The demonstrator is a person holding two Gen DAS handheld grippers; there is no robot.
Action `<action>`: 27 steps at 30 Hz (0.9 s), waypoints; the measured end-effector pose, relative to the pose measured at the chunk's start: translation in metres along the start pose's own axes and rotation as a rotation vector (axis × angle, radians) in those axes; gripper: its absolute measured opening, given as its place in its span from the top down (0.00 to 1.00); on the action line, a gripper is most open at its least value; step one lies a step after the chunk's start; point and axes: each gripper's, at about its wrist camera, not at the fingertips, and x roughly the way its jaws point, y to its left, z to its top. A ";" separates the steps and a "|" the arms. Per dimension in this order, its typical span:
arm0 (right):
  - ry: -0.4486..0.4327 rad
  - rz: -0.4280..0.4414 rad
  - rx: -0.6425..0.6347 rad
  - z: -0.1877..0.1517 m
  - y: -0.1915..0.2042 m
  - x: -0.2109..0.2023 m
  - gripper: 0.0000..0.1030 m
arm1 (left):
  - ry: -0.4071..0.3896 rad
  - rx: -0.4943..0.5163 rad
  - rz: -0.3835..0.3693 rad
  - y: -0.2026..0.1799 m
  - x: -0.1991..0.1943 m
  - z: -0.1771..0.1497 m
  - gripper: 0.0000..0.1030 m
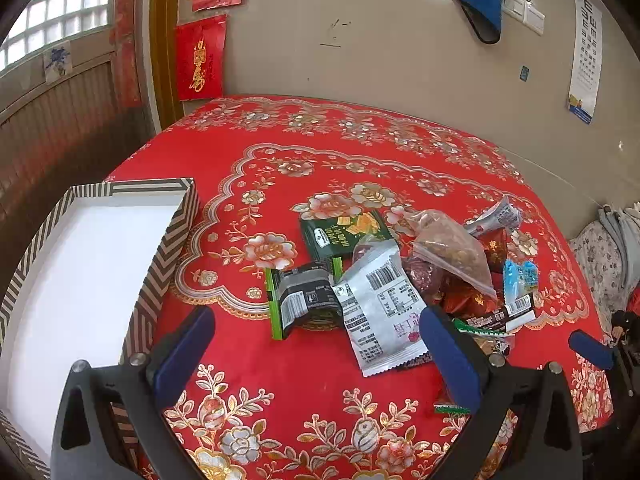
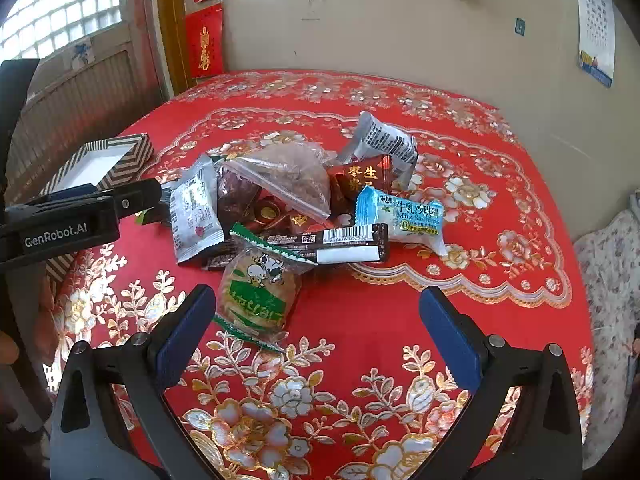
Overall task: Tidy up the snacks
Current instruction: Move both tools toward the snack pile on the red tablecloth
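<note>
Striped box [image 1: 172, 236], white inside, seen at table's left edge, just left of left gripper [image 1: 316, 344]. Snack pile heaped mid-tablecloth [image 1: 256, 344], ahead of both grippers. Left gripper held wide open, nothing gripped; silver barcode packet [image 1: 380, 304] lies between its fingers, right finger [image 1: 448, 356] over pile's near edge. Right gripper [image 2: 312, 328] spread wide, nothing held; green-striped biscuit pack [image 2: 256, 300] lies just inside left finger [image 2: 184, 332], contact unclear. Brown bar [image 2: 344, 244] and blue milk-candy packet [image 2: 412, 216] lie beyond.
</note>
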 end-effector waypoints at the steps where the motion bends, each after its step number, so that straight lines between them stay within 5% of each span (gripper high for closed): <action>1: 0.000 0.001 0.003 0.000 0.000 0.000 0.01 | 0.001 -0.001 0.002 0.000 0.000 0.000 0.00; 27: 0.035 0.003 0.021 -0.010 0.001 0.010 0.01 | 0.040 -0.004 -0.006 -0.011 0.017 -0.001 0.00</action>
